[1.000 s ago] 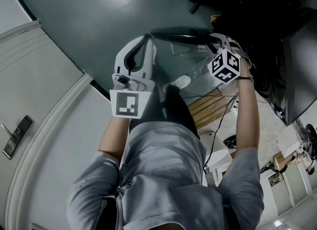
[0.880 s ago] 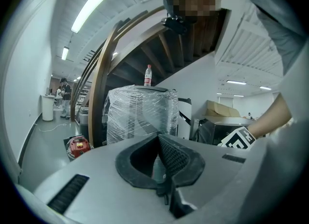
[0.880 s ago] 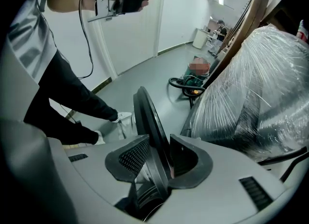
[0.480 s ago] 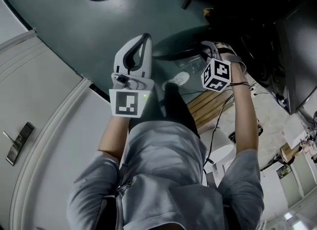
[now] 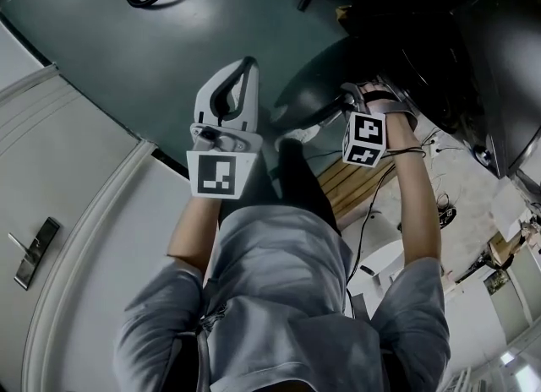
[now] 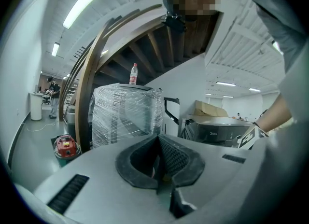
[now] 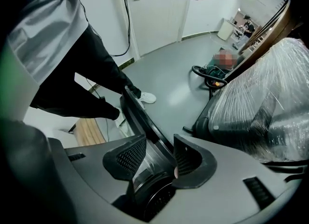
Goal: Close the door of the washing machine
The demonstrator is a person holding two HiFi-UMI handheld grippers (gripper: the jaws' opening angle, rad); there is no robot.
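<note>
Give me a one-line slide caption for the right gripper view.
The right gripper, fingers just opening, sits astride the door edge, with a wrapped appliance at right.

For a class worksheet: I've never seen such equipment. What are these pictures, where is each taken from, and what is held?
A person works with two hand-held two-jaw tools. One camera on the head looks down; one rides on each tool, looking along its jaws. The left tool is shut and empty. On the right tool the jaws have just been opening and stand apart around the rim of the washing machine door, not gripping it. A plastic-wrapped appliance stands on the floor beyond.
</note>
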